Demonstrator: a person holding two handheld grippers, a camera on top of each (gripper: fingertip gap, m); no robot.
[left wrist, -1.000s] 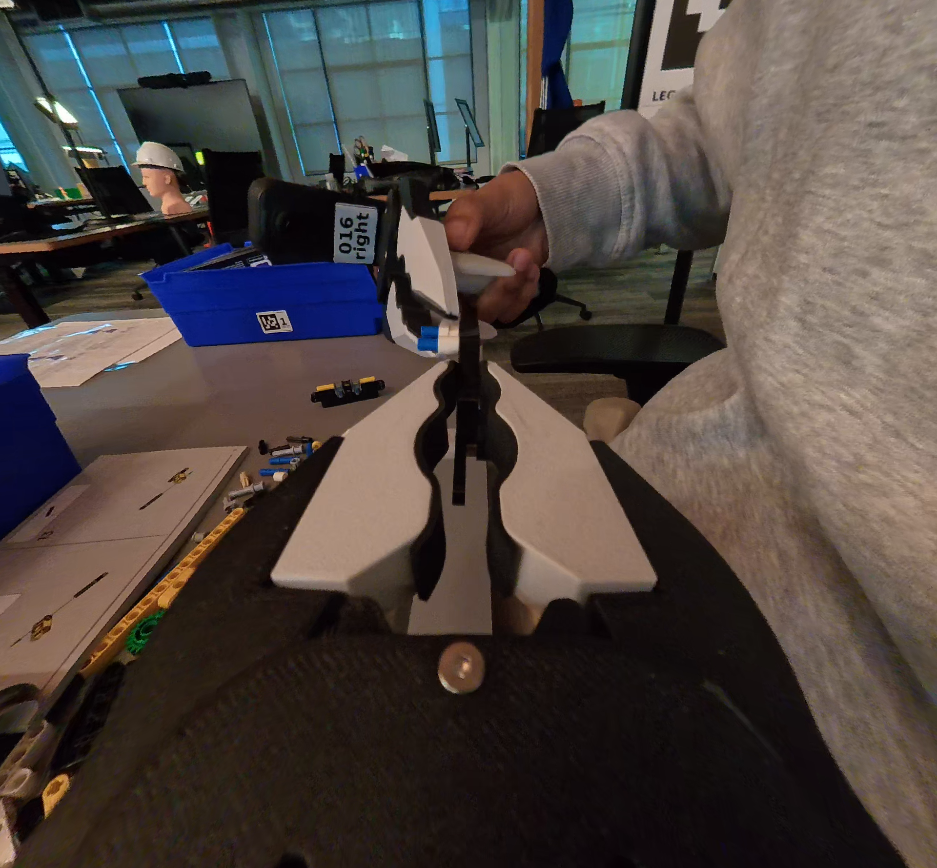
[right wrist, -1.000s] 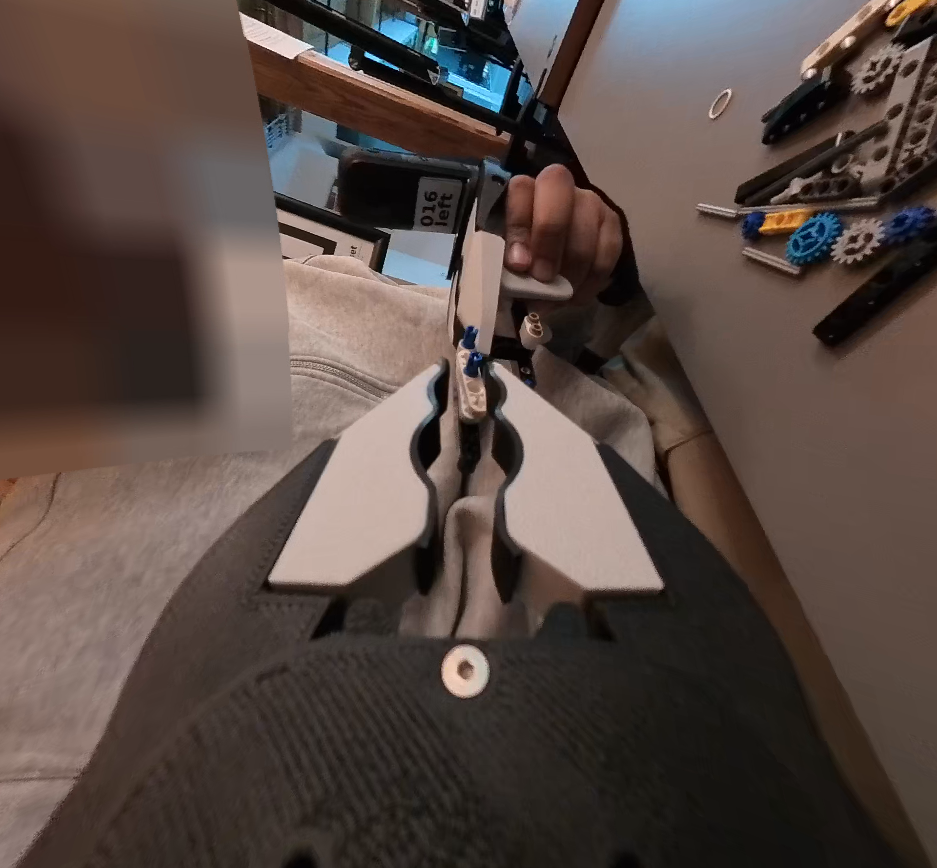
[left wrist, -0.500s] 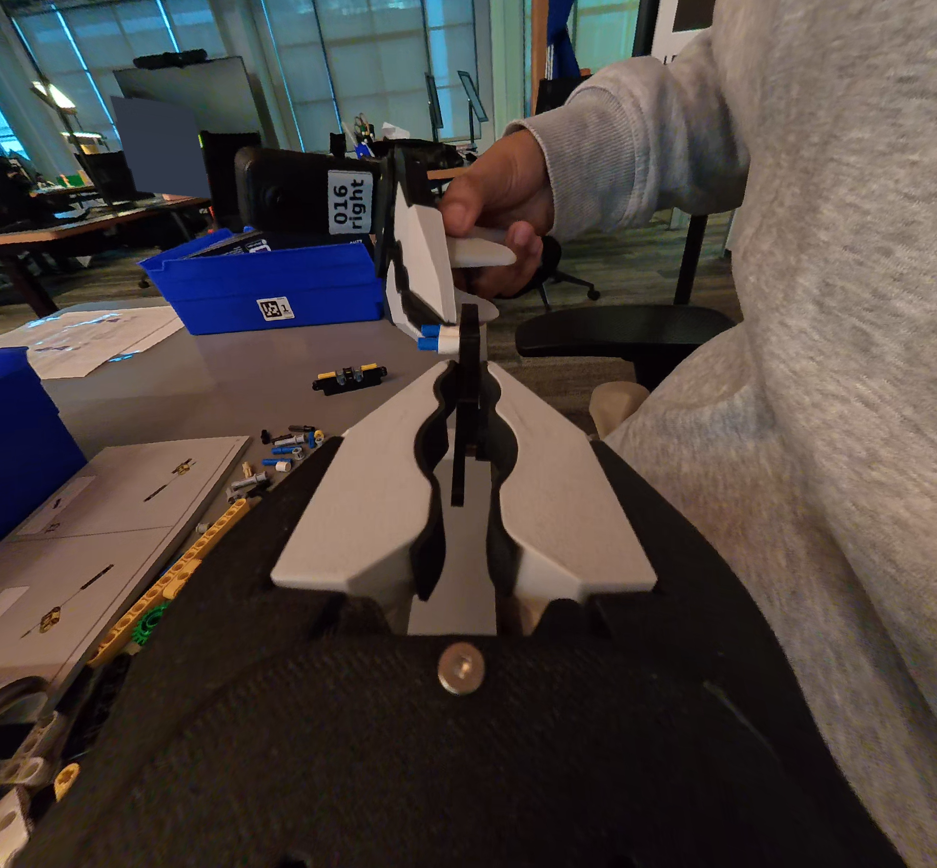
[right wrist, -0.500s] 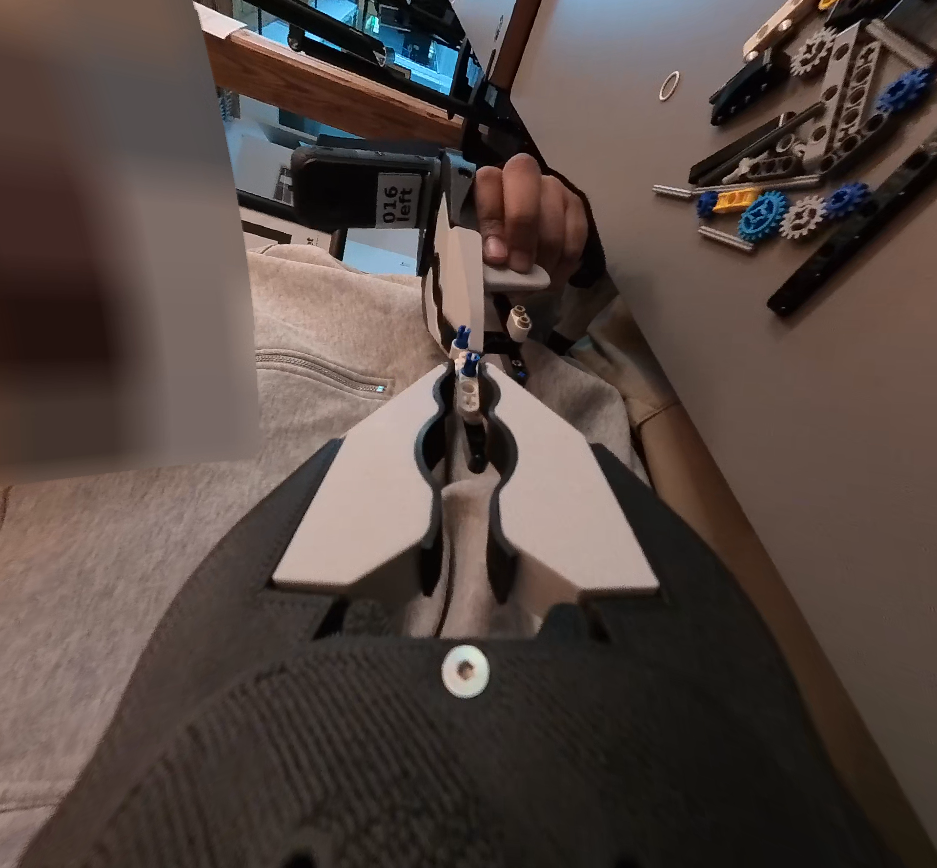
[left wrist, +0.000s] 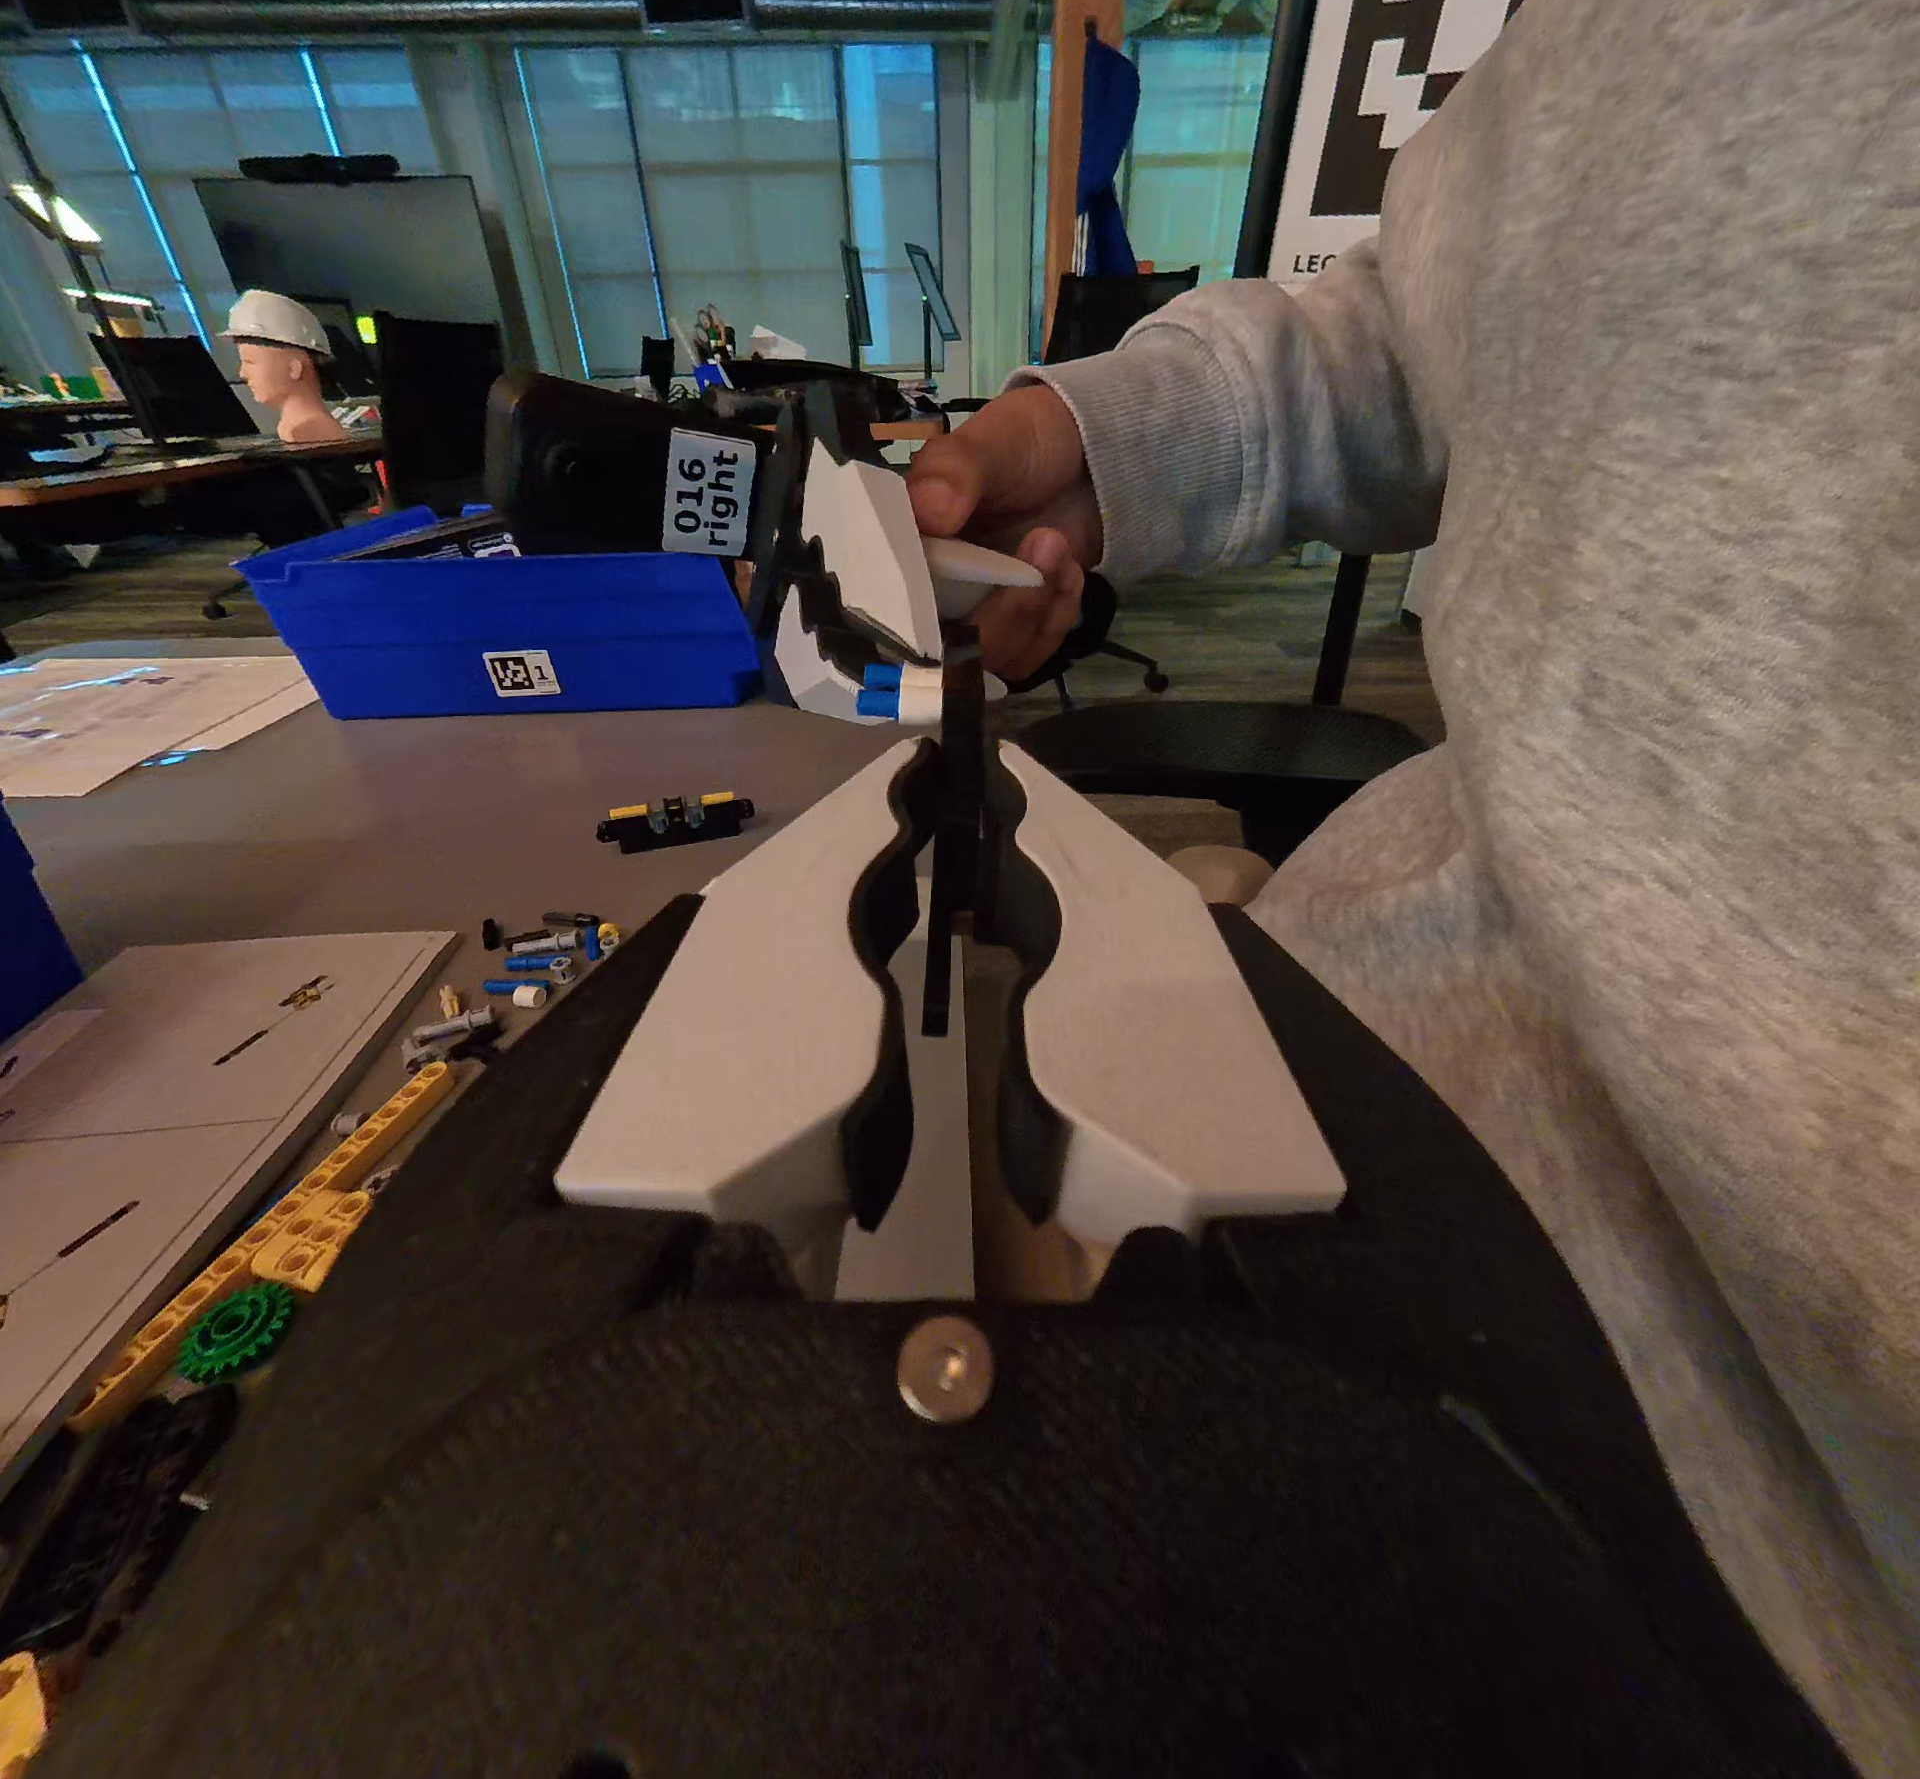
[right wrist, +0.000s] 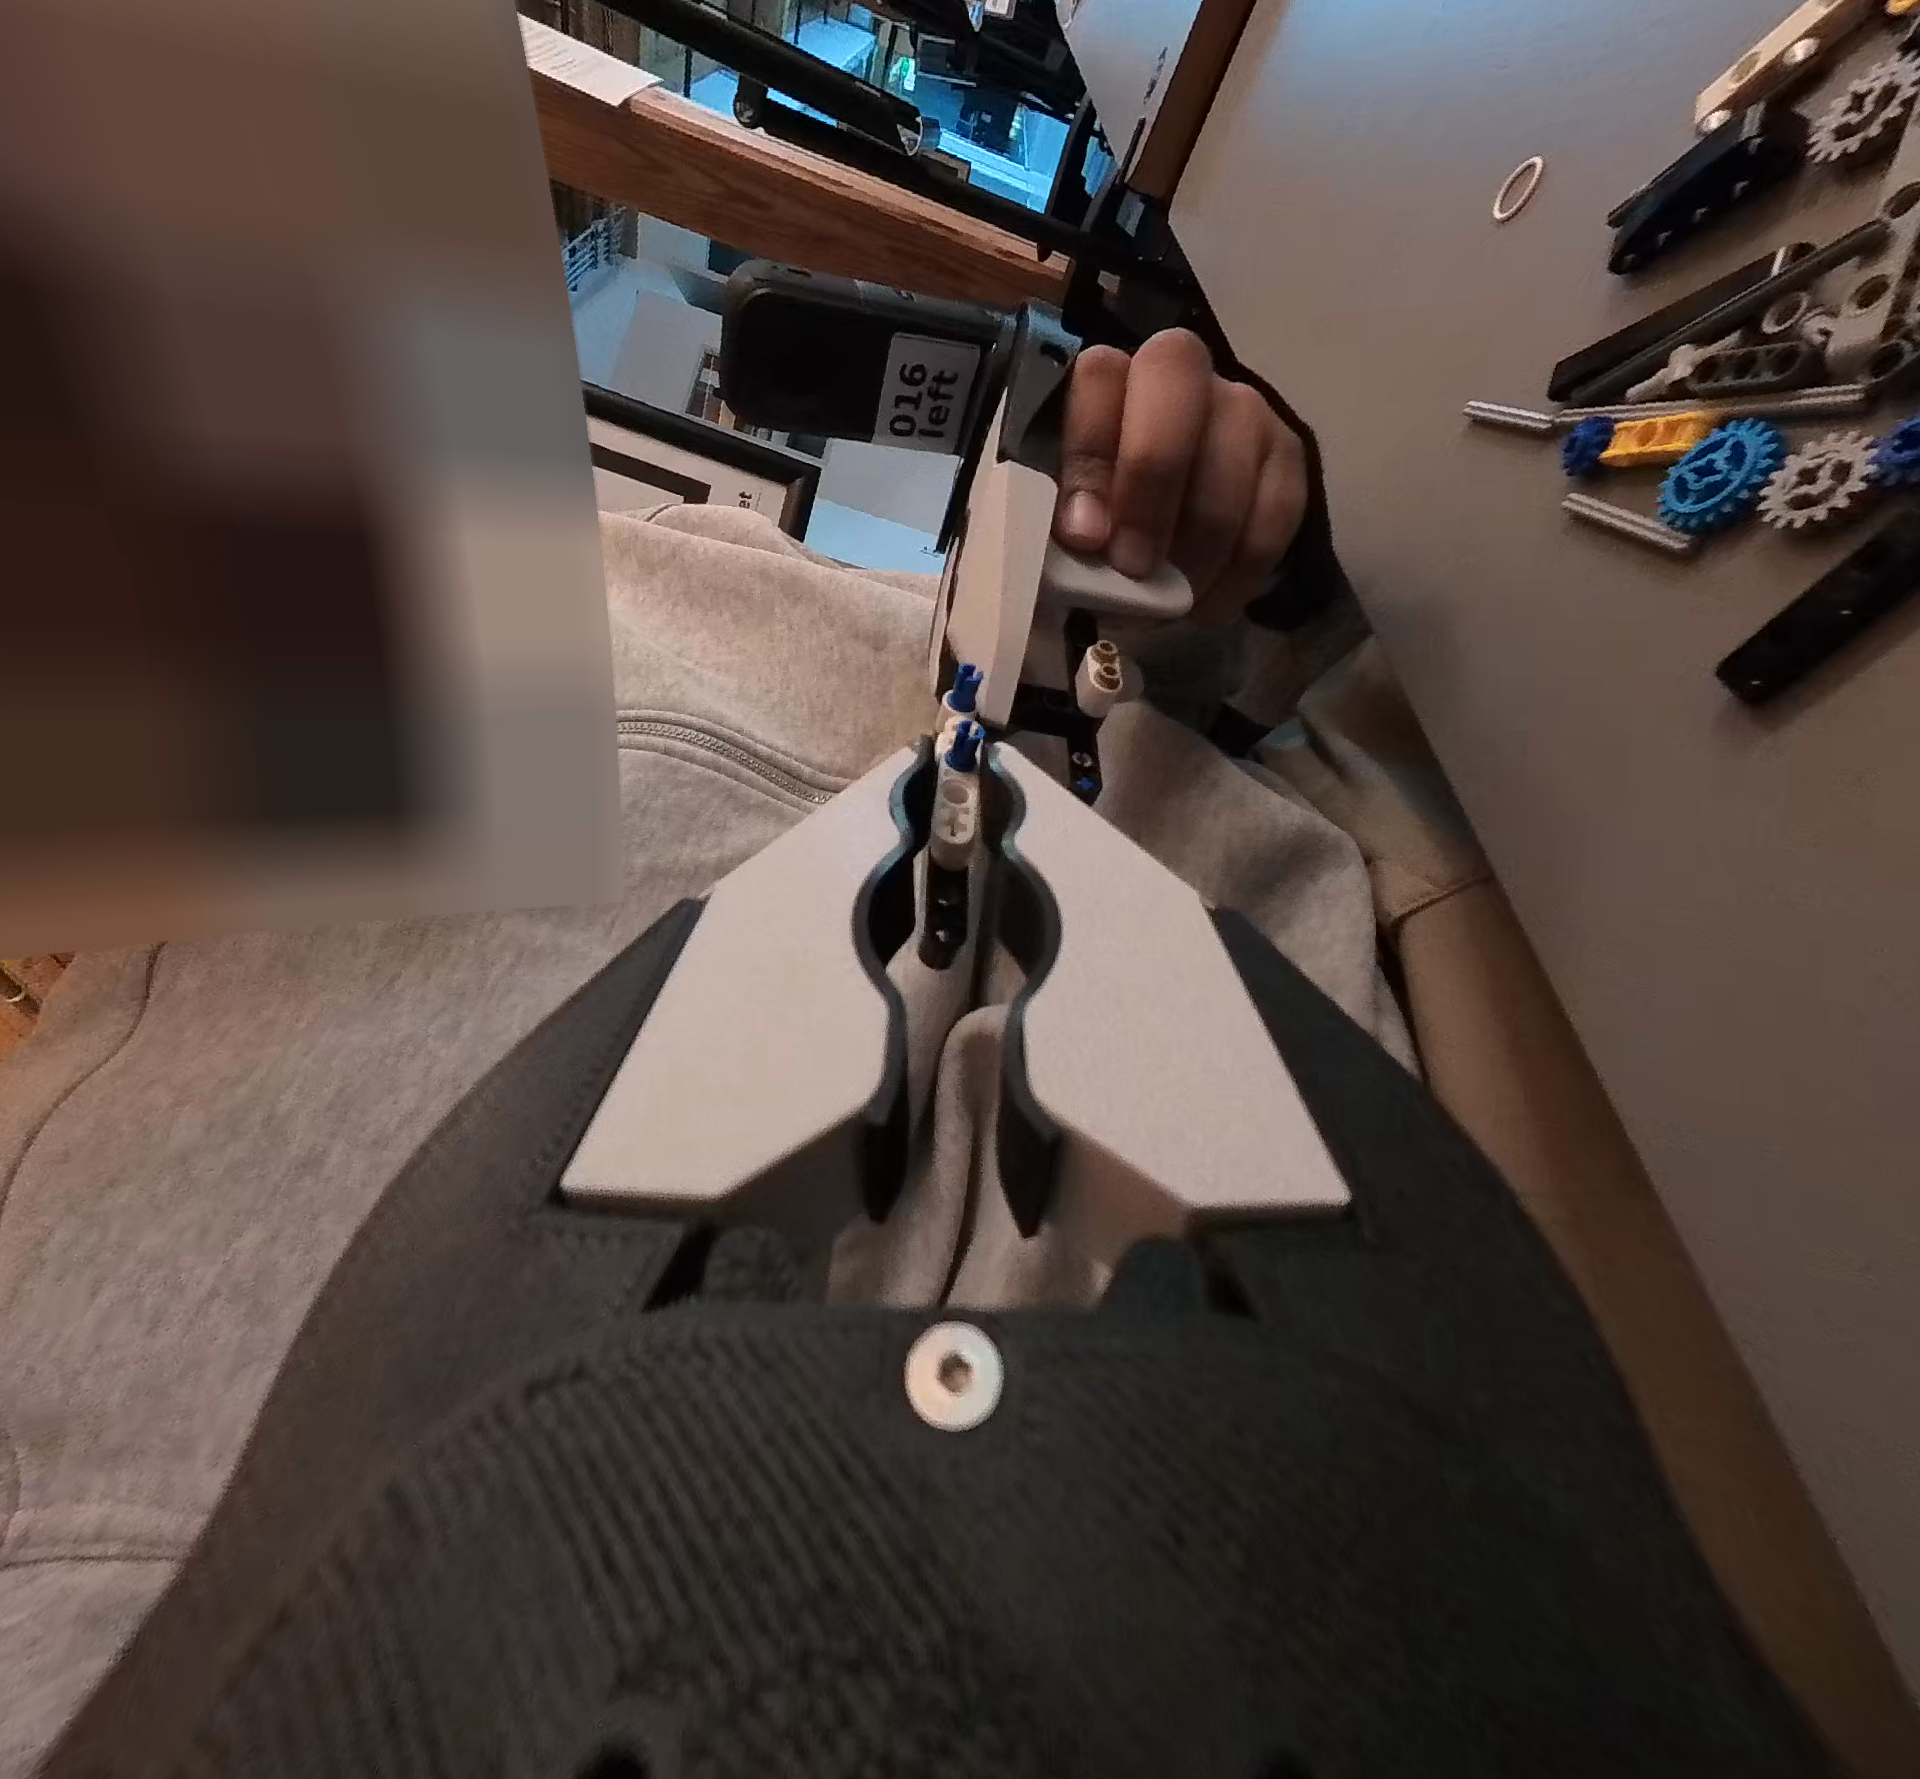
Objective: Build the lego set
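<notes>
tools [left wrist: 954, 773] tip-to-tip above lap

Left tool [left wrist: 958, 794] clamped on an upright black beam [left wrist: 956, 856], held above the desk [left wrist: 364, 815]. Right tool [left wrist: 883, 669], gripped by a hand [left wrist: 997, 524] in a grey sleeve, meets the beam's top with a white piece carrying blue pins [left wrist: 896, 690]. On the desk: blue bin [left wrist: 499, 628], small black-and-yellow assembly [left wrist: 675, 820], loose pins [left wrist: 530, 966], yellow beam [left wrist: 281, 1230], green gear [left wrist: 234, 1319].
</notes>
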